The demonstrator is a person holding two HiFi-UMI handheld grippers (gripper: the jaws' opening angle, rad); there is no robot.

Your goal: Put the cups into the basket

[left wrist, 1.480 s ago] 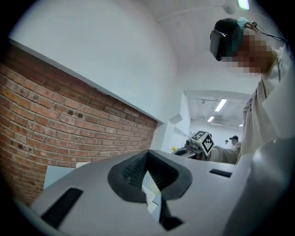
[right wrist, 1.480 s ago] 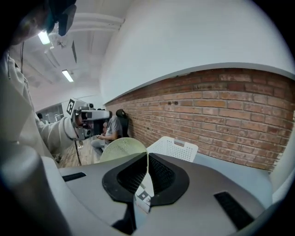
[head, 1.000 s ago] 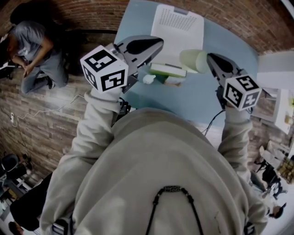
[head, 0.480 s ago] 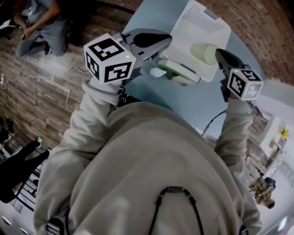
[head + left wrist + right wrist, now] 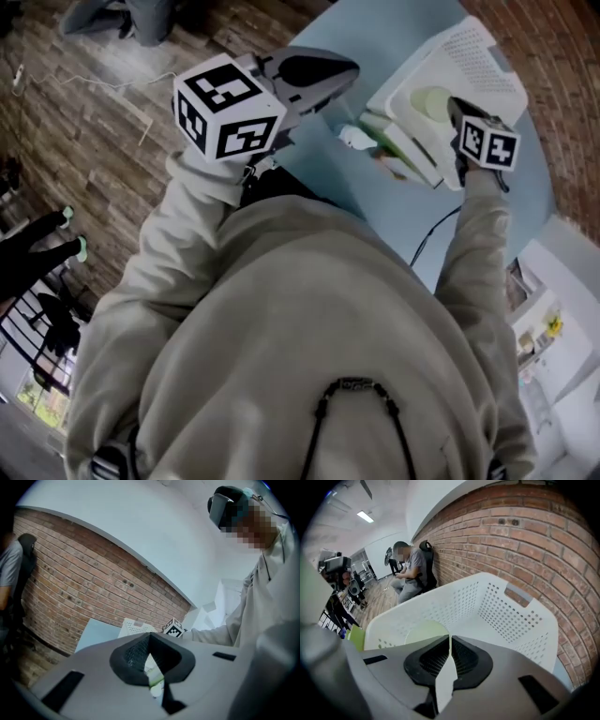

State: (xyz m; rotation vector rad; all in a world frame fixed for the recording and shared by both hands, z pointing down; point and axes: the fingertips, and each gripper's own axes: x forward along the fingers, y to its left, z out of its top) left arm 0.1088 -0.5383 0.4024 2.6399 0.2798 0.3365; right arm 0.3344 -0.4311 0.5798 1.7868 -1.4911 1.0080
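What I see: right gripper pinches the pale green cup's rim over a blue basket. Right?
No: the basket is white, not blue, per the right gripper view. The right gripper does pinch the pale green cup by its rim over it.

The basket point(image 5: 511, 616) is white perforated plastic with a slight sheen. The cup point(image 5: 423, 632) looks like pale green matt plastic. The surface point(image 5: 380, 202) is smooth, matt blue. The wall point(image 5: 543, 541) is rough brick, and the floor point(image 5: 103, 112) is wood planks.

Pale green cup point(image 5: 429, 100), white hole-dotted basket point(image 5: 487, 56), light blue table point(image 5: 398, 33), red brick wall point(image 5: 525, 527), black-and-white marker cube point(image 5: 228, 111)
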